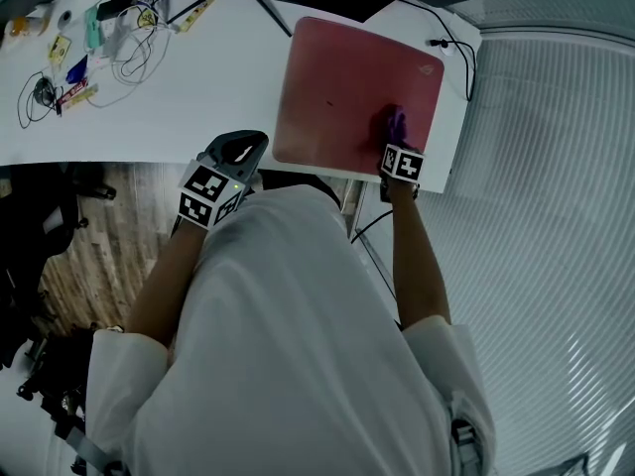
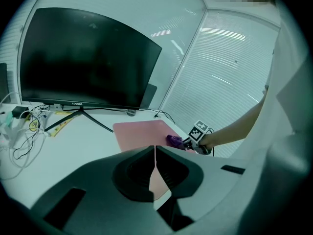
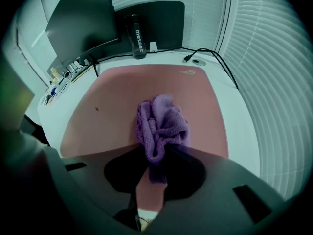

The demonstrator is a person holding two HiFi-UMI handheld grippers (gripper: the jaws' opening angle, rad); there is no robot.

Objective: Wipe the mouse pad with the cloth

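Observation:
A pink mouse pad (image 1: 347, 87) (image 3: 146, 97) (image 2: 139, 133) lies on the right part of the white desk (image 1: 189, 97). My right gripper (image 1: 394, 135) (image 3: 155, 153) is shut on a bunched purple cloth (image 3: 161, 124) (image 1: 394, 124) (image 2: 173, 140), which rests on the pad near its front right corner. A small dark speck (image 3: 97, 108) marks the pad to the left of the cloth. My left gripper (image 1: 238, 152) (image 2: 155, 155) hovers at the desk's front edge, left of the pad, its jaws together with nothing between them.
A dark monitor (image 2: 83, 62) on a stand sits at the back of the desk. A black bottle (image 3: 137, 33) and a cable (image 3: 205, 53) lie behind the pad. Tangled cables and small items (image 1: 79, 48) clutter the far left. Window blinds (image 1: 556, 216) run along the right.

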